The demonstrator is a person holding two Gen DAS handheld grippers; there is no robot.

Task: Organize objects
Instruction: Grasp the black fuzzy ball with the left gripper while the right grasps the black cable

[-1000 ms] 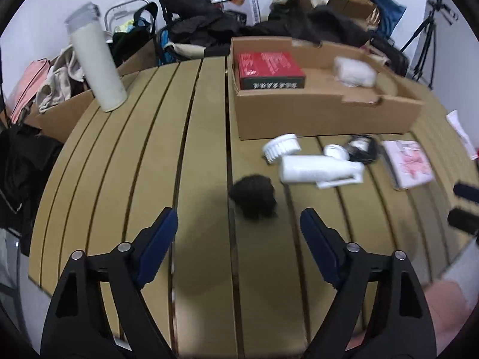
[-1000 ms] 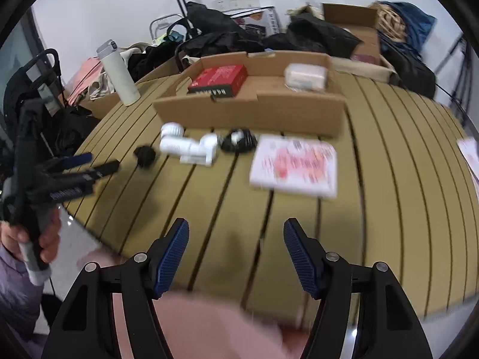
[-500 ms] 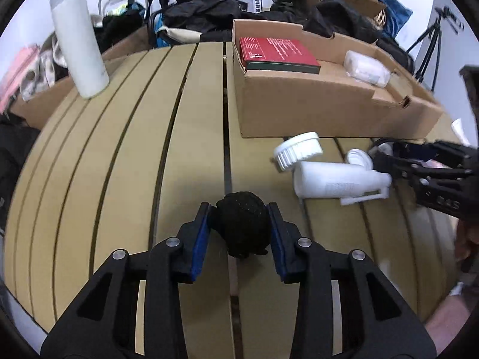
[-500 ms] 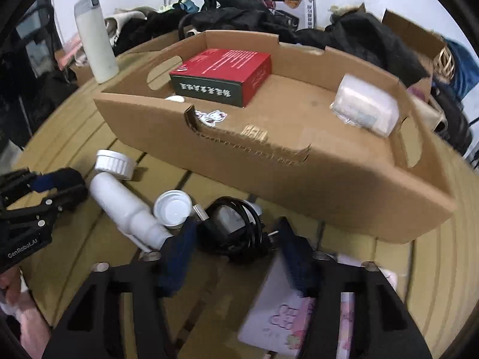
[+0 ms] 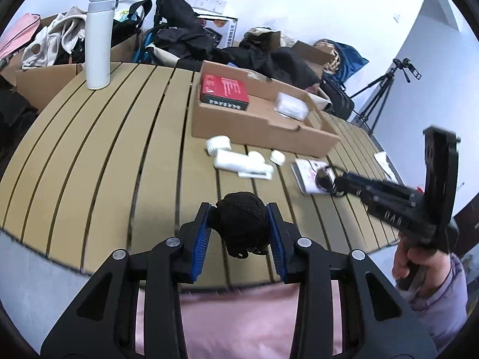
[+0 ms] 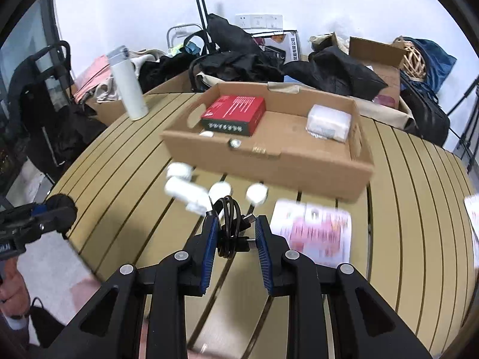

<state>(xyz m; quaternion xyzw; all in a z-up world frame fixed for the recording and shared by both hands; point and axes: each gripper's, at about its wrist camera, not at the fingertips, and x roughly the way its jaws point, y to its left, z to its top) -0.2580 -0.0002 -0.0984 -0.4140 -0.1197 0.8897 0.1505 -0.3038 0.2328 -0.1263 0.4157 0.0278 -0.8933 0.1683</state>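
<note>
Lifted off the table (image 5: 89, 155) now, we pinch a black ball (image 5: 241, 221) in our left gripper (image 5: 241, 233) and a coiled cable (image 6: 229, 224) in our right gripper (image 6: 234, 239).

Left hand-held gripper (image 5: 241, 233) clamped, raised; right hand-held gripper (image 6: 235, 239) clamped, raised.

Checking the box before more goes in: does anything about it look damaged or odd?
Yes. The cardboard box has a ragged notch torn from the top edge of its near wall. The red box and white packet inside look undamaged.
</note>
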